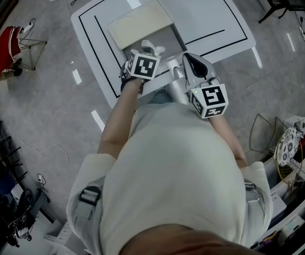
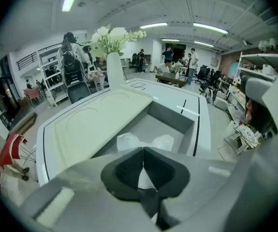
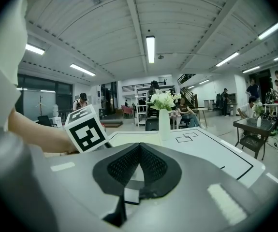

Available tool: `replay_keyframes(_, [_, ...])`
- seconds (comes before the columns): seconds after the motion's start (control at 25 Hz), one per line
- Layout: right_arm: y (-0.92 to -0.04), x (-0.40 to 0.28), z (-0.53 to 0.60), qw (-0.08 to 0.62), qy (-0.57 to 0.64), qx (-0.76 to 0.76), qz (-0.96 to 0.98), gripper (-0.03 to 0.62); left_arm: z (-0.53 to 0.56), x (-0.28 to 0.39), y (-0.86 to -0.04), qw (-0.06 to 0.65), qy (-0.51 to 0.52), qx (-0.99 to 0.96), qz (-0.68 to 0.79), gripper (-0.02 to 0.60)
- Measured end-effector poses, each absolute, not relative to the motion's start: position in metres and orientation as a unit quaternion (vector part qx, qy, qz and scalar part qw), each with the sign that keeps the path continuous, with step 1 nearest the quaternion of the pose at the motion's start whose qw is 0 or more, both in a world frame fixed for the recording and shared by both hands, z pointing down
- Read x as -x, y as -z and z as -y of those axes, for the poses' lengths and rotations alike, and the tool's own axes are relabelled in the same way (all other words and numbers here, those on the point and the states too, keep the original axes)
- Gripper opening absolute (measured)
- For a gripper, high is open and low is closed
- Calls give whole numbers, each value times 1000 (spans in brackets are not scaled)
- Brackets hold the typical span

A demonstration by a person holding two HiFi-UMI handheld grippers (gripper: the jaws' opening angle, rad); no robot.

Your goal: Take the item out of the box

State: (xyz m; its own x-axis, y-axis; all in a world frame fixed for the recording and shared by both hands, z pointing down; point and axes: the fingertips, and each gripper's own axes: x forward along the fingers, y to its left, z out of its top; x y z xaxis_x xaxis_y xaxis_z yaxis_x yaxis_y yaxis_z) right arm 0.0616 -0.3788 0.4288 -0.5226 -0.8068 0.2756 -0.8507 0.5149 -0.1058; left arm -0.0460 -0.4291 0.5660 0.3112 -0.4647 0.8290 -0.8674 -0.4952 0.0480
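Right, the box [image 1: 166, 37] sits open on the white table [image 1: 216, 20], its cream lid [image 1: 139, 23] flipped back flat beside the grey well, so the way in is clear. The left gripper [image 2: 142, 150] is angled down over the near end of that well, jaws pressed together at the tips, and a sliver of white shows in the gap behind the pads. That white belongs to the item [image 2: 129, 141], a crumpled, bag-like thing lying on the box floor just past the tips. It looks like a pinch on a fold of it, though the fold itself is thin and hard to make out. The right gripper [image 3: 139, 148] hangs beside it at the table's near edge, pointing across the table towards the vase [image 3: 164, 123]. Its jaws are closed too, with nothing between them, so it is just standing by. By my reckoning the opening is done and the grab looks made, but the item is not yet out: it lies inside the grey walls, low in the well. What's left is the lift clear of the rim and a set-down on the table. The stuff looks light and floppy, so a thin pinch could slip as it comes up.
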Motion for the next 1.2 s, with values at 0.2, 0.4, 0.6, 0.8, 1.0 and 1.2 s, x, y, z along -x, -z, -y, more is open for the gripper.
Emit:
replay_keyframes(0.2, [-429,-65,357,96,-114,-476,867,-2,418,45,-542,238,-364,-775,458,3])
replay_keyframes(0.4, [-430,-69,329,94,-114,-472,869,-3,402,45,-516,229,-330,-783,476,3])
replay_keyframes(0.6, [-431,-73,302,92,-110,-469,871,-3,371,41,-508,224,-311,-788,482,3])
replay_keyframes(0.8, [-429,-75,278,90,-106,-467,874,-2,340,34,-505,219,-289,-792,490,3])
replay_keyframes(1.0, [-432,-78,251,91,-102,-464,875,-3,305,29,-507,219,-279,-795,493,3])
replay_keyframes(1.2, [-436,-80,225,89,-99,-462,877,-3,276,25,-504,210,-255,-802,498,3])
